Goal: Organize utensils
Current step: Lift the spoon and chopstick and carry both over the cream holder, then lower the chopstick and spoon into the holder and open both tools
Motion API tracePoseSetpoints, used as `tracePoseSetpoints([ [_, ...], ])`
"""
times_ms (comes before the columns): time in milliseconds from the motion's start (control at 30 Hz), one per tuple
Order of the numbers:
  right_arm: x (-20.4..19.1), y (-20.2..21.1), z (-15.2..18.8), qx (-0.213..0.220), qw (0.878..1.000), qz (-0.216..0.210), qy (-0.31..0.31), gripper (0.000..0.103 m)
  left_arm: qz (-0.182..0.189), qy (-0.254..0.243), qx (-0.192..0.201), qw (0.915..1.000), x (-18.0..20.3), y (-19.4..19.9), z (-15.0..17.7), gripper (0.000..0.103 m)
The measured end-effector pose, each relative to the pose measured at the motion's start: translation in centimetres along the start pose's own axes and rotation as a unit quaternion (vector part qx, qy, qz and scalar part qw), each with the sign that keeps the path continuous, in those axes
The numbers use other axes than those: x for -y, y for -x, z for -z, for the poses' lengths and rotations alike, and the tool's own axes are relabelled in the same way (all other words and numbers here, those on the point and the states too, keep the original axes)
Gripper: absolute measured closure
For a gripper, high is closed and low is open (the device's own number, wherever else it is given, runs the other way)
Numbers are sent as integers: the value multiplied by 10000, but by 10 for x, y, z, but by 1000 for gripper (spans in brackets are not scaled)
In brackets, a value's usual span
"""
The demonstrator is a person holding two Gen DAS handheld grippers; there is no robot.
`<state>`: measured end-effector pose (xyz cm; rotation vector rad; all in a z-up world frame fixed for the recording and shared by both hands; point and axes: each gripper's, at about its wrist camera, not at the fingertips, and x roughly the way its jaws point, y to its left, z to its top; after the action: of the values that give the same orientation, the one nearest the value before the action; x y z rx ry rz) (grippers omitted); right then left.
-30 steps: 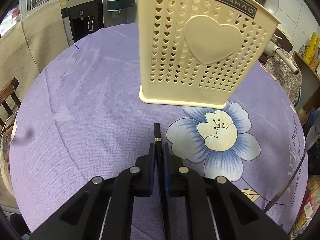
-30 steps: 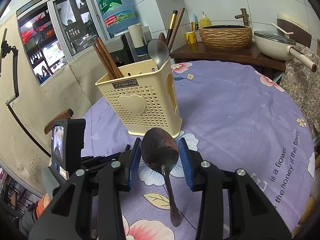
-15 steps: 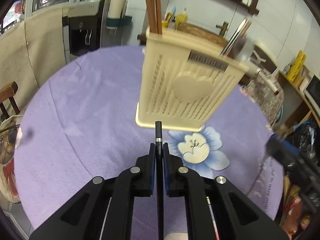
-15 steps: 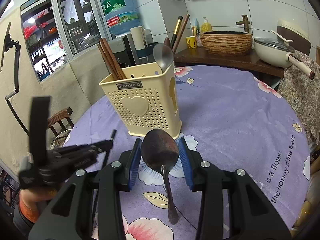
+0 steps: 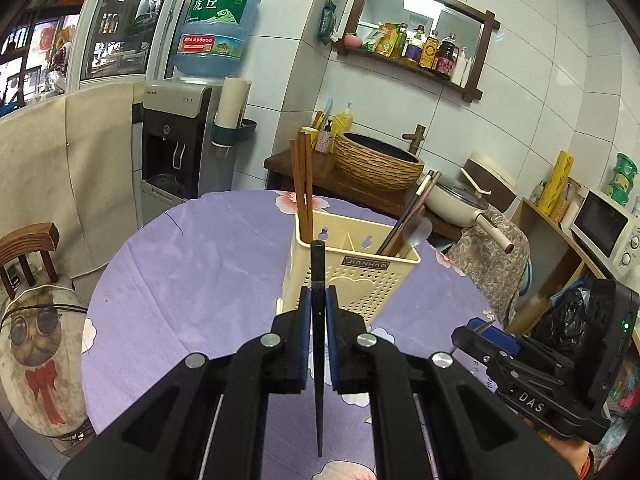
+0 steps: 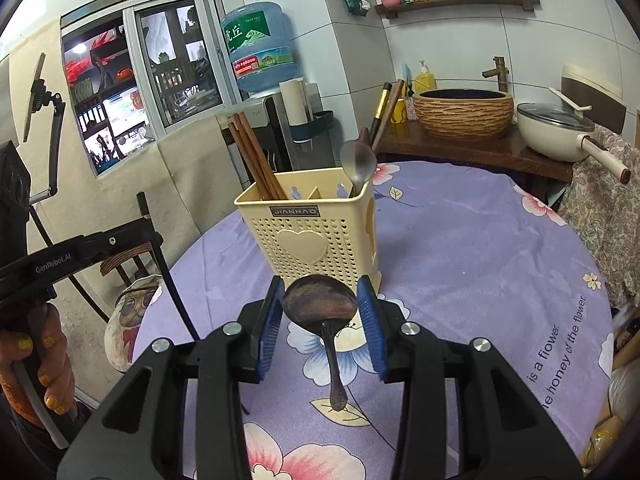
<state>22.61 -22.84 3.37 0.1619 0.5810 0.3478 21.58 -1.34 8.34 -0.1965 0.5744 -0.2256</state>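
We see the left gripper (image 5: 318, 306) pinching a single black chopstick (image 5: 318, 276) between its blue pads, the stick running upright through the closed jaws with its blunt end showing above them, in front of the cream utensil holder (image 5: 352, 280). From the right wrist view that same chopstick (image 6: 160, 256) hangs slanted in the air to the left of the holder, clear of the tabletop (image 6: 460, 248).

The right gripper (image 6: 322, 312) clasps a dark, tarnished spoon (image 6: 320, 304) by the bowl, its pads against either edge and the handle dangling down toward us above the purple floral cloth.

The holder (image 6: 310, 236) stands upright on the tabletop, just beyond the right gripper. In its left compartment stand brown wooden chopsticks (image 6: 252, 156); on the right side a silver spoon (image 6: 357, 162) rests bowl up, with a few dark chopsticks (image 6: 382, 114) behind it. We cannot tell which compartment those last ones sit in.
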Motion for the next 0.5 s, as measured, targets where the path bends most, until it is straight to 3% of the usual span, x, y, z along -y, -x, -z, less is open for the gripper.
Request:
tracePoseSetpoints([
  [333,-7,5,-13,70,9999,-124,82,65,144,-48,90,9998,-2,12,-10,96],
  [500,-8,10,-39,162,9991,-371,95,65,318,-183,225,9991,2,26,-35,96],
])
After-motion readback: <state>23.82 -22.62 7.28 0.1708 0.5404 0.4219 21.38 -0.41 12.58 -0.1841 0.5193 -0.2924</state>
